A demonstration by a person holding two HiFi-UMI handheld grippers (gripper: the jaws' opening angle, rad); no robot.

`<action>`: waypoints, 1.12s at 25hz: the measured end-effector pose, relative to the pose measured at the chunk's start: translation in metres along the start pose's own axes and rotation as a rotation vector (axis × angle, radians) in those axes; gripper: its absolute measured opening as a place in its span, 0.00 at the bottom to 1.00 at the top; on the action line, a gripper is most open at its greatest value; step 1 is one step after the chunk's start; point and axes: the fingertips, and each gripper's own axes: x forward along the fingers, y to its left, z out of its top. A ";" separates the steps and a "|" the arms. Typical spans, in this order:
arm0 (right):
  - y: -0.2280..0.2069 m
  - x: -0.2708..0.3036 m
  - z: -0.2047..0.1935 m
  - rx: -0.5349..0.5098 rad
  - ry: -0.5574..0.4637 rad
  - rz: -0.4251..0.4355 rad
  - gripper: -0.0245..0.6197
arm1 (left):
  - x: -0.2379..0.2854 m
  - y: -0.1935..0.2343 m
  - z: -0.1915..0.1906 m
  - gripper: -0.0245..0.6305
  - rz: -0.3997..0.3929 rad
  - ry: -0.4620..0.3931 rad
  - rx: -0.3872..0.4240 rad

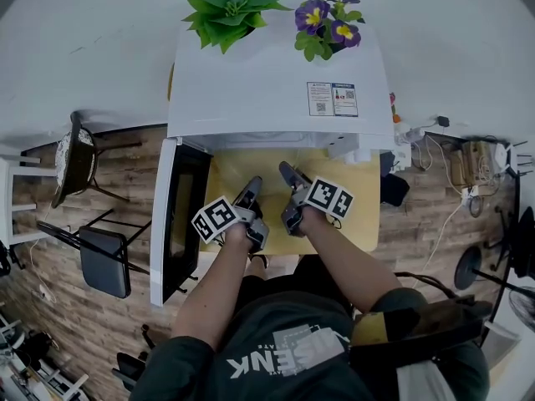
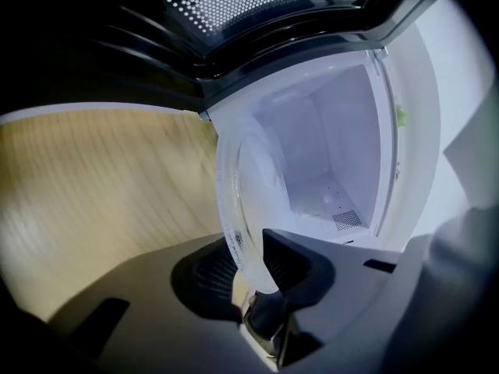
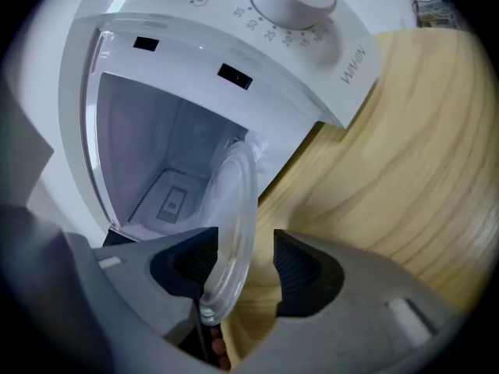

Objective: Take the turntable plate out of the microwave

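Now, left gripper (image 2: pixel 248 246): clenched the turntable plate (image 2: pixel 248 179) by its rim, angled down toward the microwave (image 1: pixel 276 98).
right gripper (image 3: pixel 243 240): jaws stood apart around the rim, angled likewise.
turntable plate: hung at the microwave's open mouth.

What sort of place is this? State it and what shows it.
Probably a room staged for recording, not a real kitchen: a white microwave on a small wooden table, potted plants on top, loose cables across the wood floor.
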 end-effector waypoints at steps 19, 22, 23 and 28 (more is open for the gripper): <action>0.018 -0.041 -0.024 -0.171 0.111 0.158 0.22 | -0.051 -0.012 -0.045 0.18 -0.036 0.010 0.183; 0.023 -0.050 -0.024 -0.185 0.113 0.169 0.22 | -0.056 -0.020 -0.048 0.19 -0.053 -0.007 0.211; 0.024 -0.053 -0.022 -0.186 0.112 0.170 0.22 | -0.056 -0.024 -0.048 0.19 -0.059 -0.011 0.222; 0.029 -0.062 -0.012 -0.200 0.118 0.184 0.21 | -0.054 -0.036 -0.053 0.20 -0.073 -0.026 0.227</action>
